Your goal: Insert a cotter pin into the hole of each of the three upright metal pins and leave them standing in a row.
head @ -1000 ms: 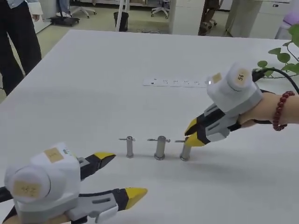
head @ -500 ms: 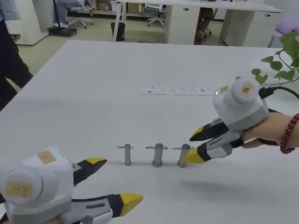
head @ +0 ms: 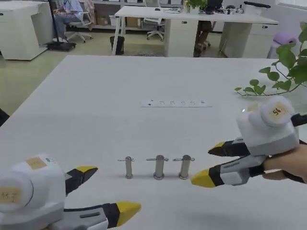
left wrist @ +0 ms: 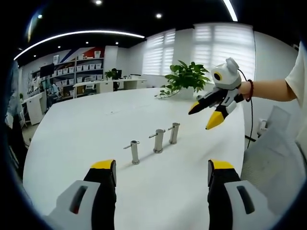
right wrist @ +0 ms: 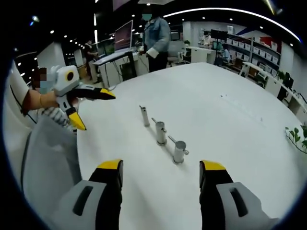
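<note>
left hand-held gripper (head: 115,188) and right hand-held gripper (head: 203,166) wide, empty; metal pins (head: 159,168) cottered, upright; advise withdrawing without brushing them

We see silver metal pins (head: 159,167) on a white table (head: 96,120), the left gripper (head: 112,188) and right gripper (head: 202,166) white, grey and black with yellow tips, and a green plant (head: 288,67).

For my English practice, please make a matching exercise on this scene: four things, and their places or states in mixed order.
1 flat white power strip
2 green leafy plant
3 three grey upright metal pins
4 yellow-tipped right claw

A open, holding nothing
B at the far right
C in a row, a cotter pin in each
D lying beyond the pins

Pairs: 1-D, 2-B, 3-C, 4-A
</note>
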The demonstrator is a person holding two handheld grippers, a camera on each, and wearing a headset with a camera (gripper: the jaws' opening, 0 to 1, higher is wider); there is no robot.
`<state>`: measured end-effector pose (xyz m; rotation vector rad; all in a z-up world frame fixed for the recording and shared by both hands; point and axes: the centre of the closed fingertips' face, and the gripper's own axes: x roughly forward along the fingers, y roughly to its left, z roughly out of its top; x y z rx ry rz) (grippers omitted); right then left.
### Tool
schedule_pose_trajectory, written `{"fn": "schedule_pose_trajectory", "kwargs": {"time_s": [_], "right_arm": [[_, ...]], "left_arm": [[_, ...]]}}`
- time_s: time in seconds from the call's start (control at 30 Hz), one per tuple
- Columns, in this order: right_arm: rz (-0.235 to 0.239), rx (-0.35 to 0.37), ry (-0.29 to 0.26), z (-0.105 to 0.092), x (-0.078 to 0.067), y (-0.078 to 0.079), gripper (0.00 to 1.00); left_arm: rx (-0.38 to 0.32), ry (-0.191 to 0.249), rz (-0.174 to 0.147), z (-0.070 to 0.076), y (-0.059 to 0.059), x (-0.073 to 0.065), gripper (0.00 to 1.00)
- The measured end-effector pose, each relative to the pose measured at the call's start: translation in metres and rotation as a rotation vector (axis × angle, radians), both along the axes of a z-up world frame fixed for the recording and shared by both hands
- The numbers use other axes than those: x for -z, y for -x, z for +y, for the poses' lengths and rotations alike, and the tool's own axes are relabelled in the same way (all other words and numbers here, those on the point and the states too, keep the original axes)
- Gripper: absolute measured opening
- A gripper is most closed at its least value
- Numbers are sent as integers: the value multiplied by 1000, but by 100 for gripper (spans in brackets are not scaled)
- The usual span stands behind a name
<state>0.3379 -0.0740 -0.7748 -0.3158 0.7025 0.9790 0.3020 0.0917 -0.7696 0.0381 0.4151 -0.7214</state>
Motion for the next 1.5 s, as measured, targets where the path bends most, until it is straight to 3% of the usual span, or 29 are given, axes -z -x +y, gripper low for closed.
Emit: {"fn": "schedule_pose_trajectory", "kwargs": {"time_s": [0.27, 0.43, 0.73, 0.97, 1.13, 1.5], "right_arm": [[-12, 57, -61, -1, -5, 17, 76], [-20, 86, -66, -3, -4, 26, 83], [-23, 98, -80, -4, 0, 32, 100], [-23, 98, -93, -2, 3, 40, 100], [-26, 109, -87, -8, 10, 40, 100], [-38, 150, -116, -16, 4, 41, 97]], "left_arm": [[-13, -38, 27, 1, 1, 0, 84], [-10, -69, 33, -2, 5, 1, 87], [-49, -53, 42, 3, 7, 2, 96], [-67, -65, 39, 6, 5, -2, 99], [-94, -43, 14, 8, 2, -10, 99], [-112, -20, 2, 8, 7, -15, 99]]}}
